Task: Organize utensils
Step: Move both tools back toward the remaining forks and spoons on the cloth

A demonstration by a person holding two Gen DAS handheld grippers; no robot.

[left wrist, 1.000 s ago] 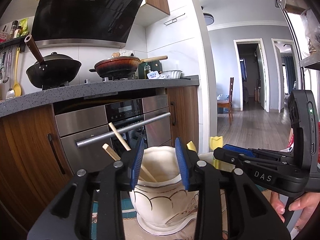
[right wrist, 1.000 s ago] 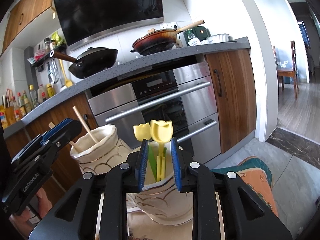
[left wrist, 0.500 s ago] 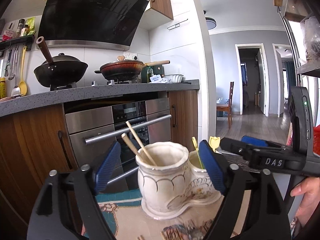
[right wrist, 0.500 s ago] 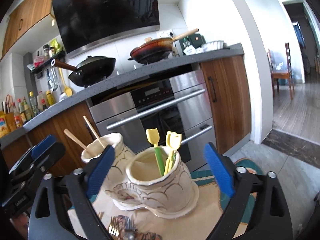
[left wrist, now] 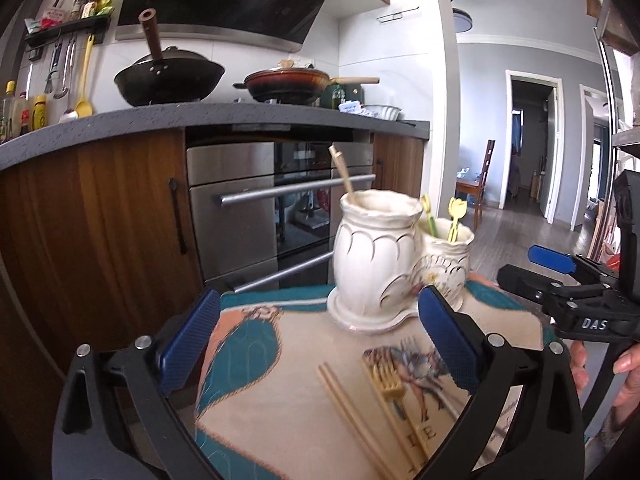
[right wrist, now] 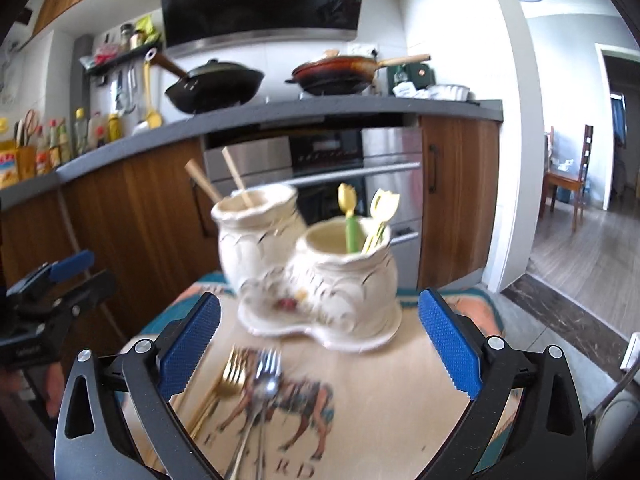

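I see my left gripper [left wrist: 320, 336] with its jaws wide and nothing between them, as they have just been opening, and my right gripper [right wrist: 320, 340] is the same, wide and empty. The white double holder [right wrist: 316, 268] stands on the printed cloth [right wrist: 380, 392] in front of both grippers, with chopsticks [right wrist: 236, 180] in its taller pot and yellow utensils [right wrist: 380, 216] in the lower one. On the cloth, nearer to me, lie a gold fork [right wrist: 228, 376], a silver fork [right wrist: 266, 372] and a pair of chopsticks [left wrist: 348, 400], not in the holder.
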